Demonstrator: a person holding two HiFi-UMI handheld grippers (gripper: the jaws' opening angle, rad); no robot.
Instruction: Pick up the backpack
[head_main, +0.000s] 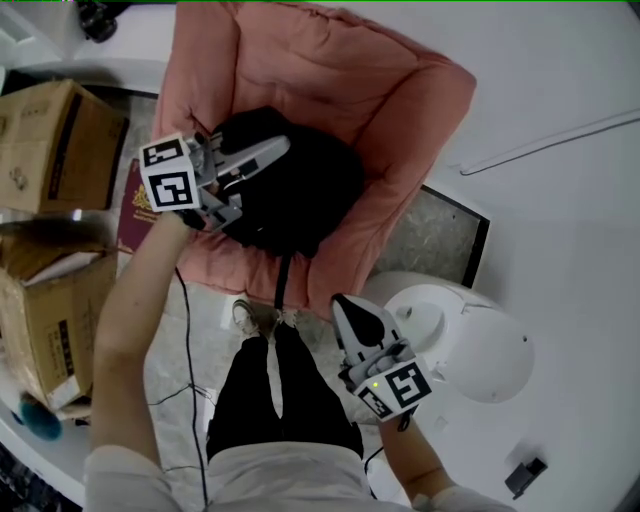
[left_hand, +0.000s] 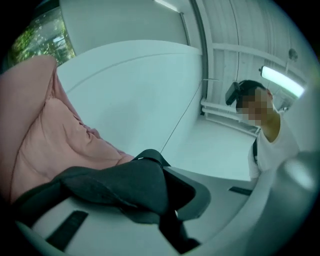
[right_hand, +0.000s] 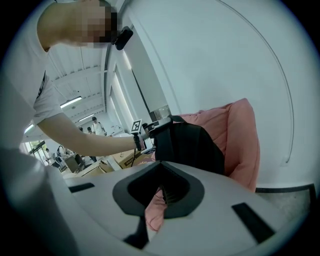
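Observation:
The black backpack (head_main: 300, 195) lies in a pink cushioned seat (head_main: 300, 60). My left gripper (head_main: 272, 157) reaches in from the left and is shut on dark fabric at the backpack's top. In the left gripper view that black fabric (left_hand: 120, 185) fills the space between the jaws of the left gripper (left_hand: 165, 200), with the pink cushion (left_hand: 40, 135) behind. My right gripper (head_main: 352, 312) hangs below the seat's front edge, apart from the backpack, shut with nothing in it. The right gripper (right_hand: 162, 192) looks toward the backpack (right_hand: 192, 142) and the left gripper (right_hand: 150, 127) on it.
A black strap (head_main: 283, 280) hangs from the backpack over the seat's front. Cardboard boxes (head_main: 55, 145) (head_main: 50, 320) stand at the left, with a dark red booklet (head_main: 135, 205) beside the seat. A white round stand (head_main: 470, 340) sits at the right. A cable (head_main: 190, 340) runs along the floor by the person's legs (head_main: 280, 390).

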